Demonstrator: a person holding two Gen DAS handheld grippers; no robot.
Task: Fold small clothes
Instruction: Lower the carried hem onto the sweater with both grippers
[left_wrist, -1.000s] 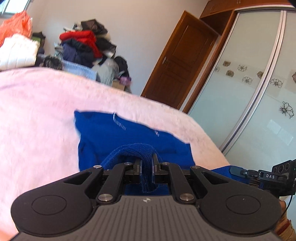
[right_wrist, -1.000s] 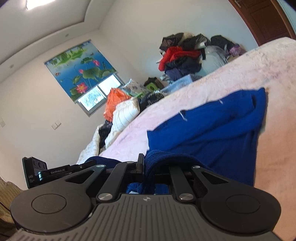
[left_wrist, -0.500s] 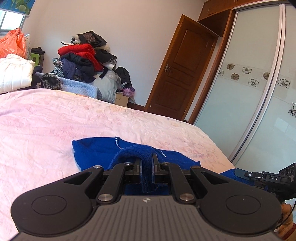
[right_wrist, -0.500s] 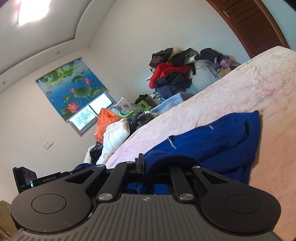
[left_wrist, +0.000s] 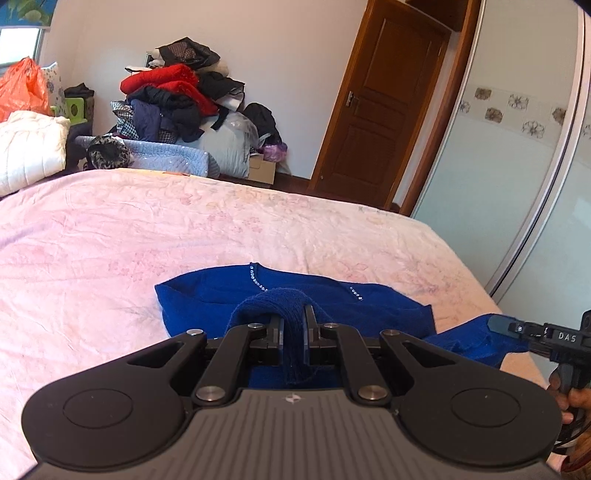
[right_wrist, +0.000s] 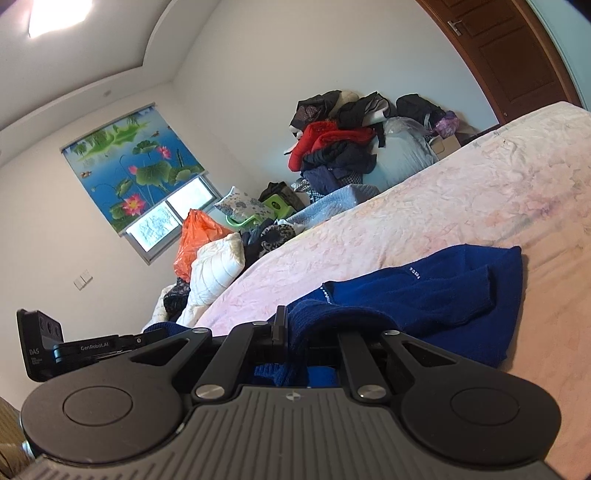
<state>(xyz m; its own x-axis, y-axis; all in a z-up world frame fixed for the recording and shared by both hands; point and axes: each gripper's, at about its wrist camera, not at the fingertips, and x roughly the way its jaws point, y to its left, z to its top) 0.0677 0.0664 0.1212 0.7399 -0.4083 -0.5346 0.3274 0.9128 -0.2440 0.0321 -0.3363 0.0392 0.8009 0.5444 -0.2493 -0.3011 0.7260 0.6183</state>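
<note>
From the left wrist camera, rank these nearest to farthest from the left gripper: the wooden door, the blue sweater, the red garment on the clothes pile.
1. blue sweater: clamped in the left gripper, spread on the pink bed just ahead.
2. red garment: upper left, on the clothes pile past the bed's far edge.
3. wooden door: upper right, on the far wall; close to the pile's depth, so this ranking is tentative.

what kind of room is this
Most likely a home bedroom: a bed with a pink cover, a sliding-door wardrobe with frosted flowered panels, and a heap of clothes piled against the far wall.
</note>
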